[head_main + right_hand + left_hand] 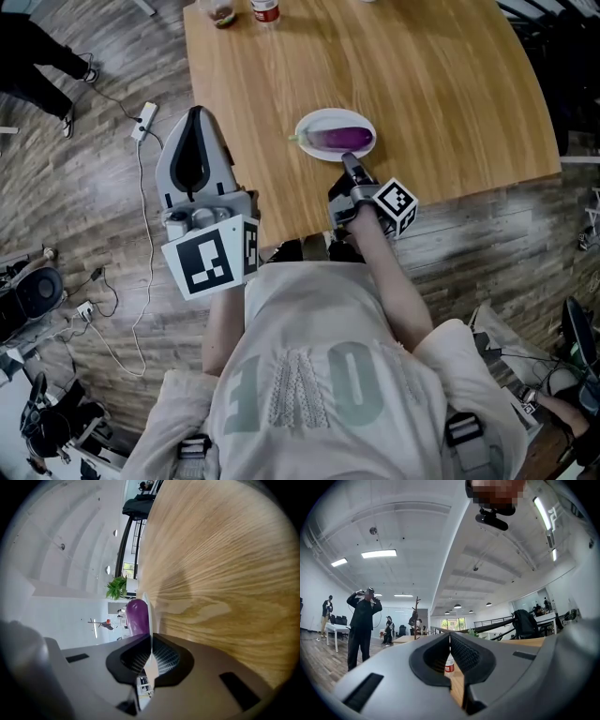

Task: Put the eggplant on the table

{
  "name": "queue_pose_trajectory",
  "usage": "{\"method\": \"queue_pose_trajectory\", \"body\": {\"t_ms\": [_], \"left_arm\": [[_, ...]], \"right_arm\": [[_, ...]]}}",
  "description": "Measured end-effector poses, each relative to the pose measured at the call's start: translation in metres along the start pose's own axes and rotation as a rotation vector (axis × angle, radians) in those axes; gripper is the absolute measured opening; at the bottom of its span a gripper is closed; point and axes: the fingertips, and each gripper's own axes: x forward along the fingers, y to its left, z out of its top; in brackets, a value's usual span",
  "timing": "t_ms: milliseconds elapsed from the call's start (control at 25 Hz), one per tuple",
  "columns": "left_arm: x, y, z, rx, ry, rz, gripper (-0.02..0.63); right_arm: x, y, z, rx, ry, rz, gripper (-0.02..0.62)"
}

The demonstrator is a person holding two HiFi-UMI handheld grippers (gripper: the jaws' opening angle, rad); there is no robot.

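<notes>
Eggplant: purple, lying lengthwise on a white plate, green stem end toward the left of the head view. It rests inside the plate and does not touch the wood.

Plate: sits on the wooden worktop, close to the near edge where the person stands, roughly mid-width.

Right gripper: reaches in over the near edge, tips at the plate's near rim. Its own view shows the jaws closed together on the thin white rim, which runs edge-on between the pads. The eggplant shows just beyond the tips. This view is rolled on its side, with the wood grain filling its right half.

Left gripper: held up at the worktop's left edge, partly over the floor, well apart from the plate. Jaws together at the tips, nothing between them.

Other items: a bottle with a red label at the far edge of the worktop, seen through the gap under the left gripper's tips. White power strip with a cable on the floor. Person in dark clothes standing in the background.
</notes>
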Motion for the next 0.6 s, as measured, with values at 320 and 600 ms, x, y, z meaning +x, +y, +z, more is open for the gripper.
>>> {"method": "queue_pose_trajectory", "body": {"t_ms": [320, 600], "left_arm": [[0.006, -0.013, -0.006, -0.002, 0.012, -0.022, 0.009], [0.005, -0.01, -0.009, -0.001, 0.023, -0.014, 0.009]], "right_arm": [[-0.001, -0.008, -0.002, 0.028, 0.006, -0.031, 0.025], [-0.001, -0.014, -0.003, 0.05, 0.01, -0.056, 0.025]]}}
